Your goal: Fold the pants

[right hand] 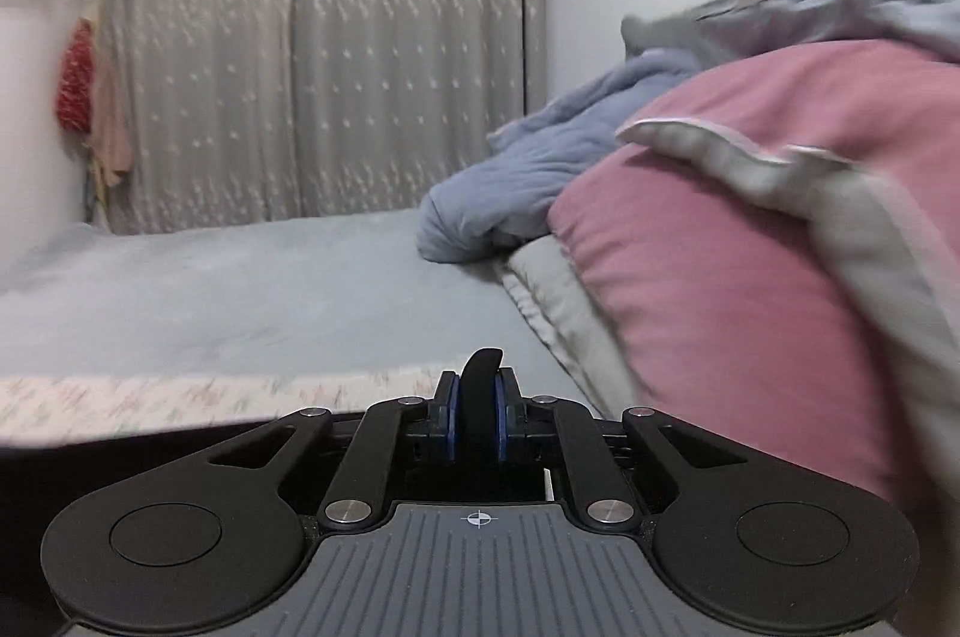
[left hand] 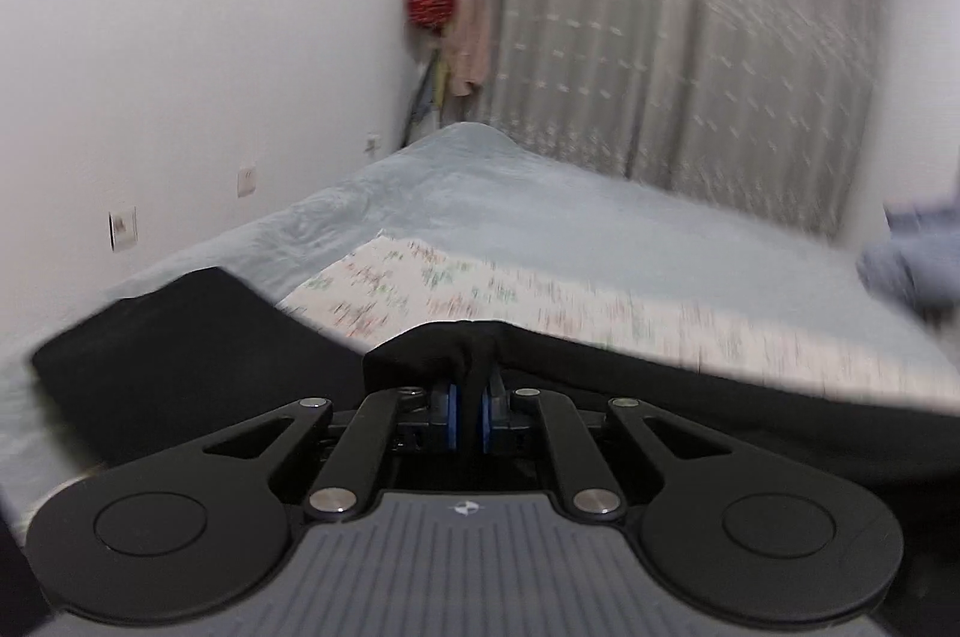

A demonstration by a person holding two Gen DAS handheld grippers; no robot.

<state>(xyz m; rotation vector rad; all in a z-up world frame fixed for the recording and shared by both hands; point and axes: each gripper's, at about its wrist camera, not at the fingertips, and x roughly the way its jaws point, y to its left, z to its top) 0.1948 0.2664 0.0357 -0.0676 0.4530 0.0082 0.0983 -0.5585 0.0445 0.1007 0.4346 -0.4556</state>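
The black pants lie spread over a white floral cloth on the bed. My left gripper is shut on a bunched edge of the pants, which drape over its blue pads. In the right wrist view, my right gripper is shut on another edge of the pants, a black fold sticking up between its pads. More black fabric runs off to the left below it. Both views are blurred by motion.
The bed has a pale blue cover. A pink pillow and a blue blanket are piled at the right. Grey curtains hang behind. A white wall runs along the bed's left side.
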